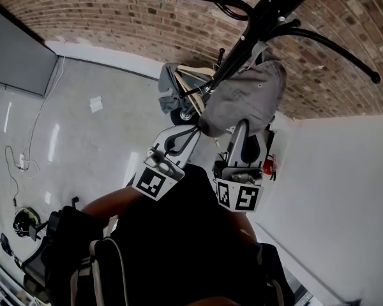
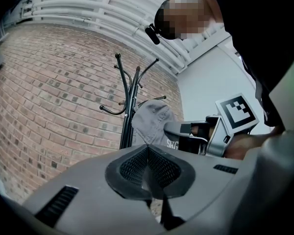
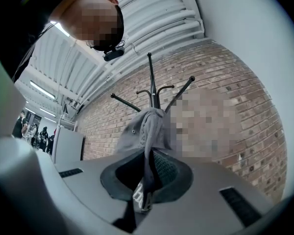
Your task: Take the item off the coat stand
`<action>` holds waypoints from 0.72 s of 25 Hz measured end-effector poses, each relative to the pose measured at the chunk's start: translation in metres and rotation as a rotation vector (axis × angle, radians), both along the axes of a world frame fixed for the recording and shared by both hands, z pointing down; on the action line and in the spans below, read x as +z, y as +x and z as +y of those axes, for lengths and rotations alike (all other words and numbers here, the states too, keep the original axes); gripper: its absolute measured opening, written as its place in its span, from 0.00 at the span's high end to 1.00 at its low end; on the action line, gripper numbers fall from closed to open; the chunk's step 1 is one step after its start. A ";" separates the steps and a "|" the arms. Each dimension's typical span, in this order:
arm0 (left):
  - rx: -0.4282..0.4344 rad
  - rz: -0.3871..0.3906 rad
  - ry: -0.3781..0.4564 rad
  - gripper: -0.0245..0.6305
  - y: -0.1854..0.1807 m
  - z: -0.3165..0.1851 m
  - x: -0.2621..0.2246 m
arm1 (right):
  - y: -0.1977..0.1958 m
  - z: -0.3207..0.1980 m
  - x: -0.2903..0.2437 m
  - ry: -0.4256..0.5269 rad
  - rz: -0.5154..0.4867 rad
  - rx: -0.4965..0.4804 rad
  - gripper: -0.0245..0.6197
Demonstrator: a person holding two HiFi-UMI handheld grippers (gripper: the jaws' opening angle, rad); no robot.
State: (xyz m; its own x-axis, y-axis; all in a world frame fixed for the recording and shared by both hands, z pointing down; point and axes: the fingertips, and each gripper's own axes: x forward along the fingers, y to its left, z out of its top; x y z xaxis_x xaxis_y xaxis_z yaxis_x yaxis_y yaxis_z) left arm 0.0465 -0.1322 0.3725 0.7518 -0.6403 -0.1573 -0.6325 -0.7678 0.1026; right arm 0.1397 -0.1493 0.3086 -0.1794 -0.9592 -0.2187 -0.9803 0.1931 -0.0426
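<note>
A grey cap hangs on the black coat stand in front of a brick wall. My right gripper reaches up to the cap's lower edge. In the right gripper view the cap droops between the jaws, and my right gripper is shut on its fabric edge. My left gripper sits just left of the cap, a little lower. In the left gripper view its pads meet with nothing between them, and the cap, the stand and the right gripper's marker cube lie beyond.
A grey bag-like bundle sits at the foot of the stand. A white wall runs along the right. A black backpack and cables lie on the shiny floor at left. Several people stand far off.
</note>
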 end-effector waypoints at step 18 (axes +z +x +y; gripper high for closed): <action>0.017 0.008 0.023 0.93 -0.004 0.011 -0.007 | 0.005 0.023 -0.045 0.147 0.017 0.056 0.92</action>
State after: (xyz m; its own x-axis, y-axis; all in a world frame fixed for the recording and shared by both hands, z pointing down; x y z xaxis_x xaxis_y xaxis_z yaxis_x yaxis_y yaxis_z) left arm 0.0428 -0.1212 0.3655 0.7614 -0.6235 -0.1775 -0.6184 -0.7807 0.0896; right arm 0.1449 -0.1266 0.2632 -0.1312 -0.9258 -0.3545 -0.9900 0.1408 -0.0012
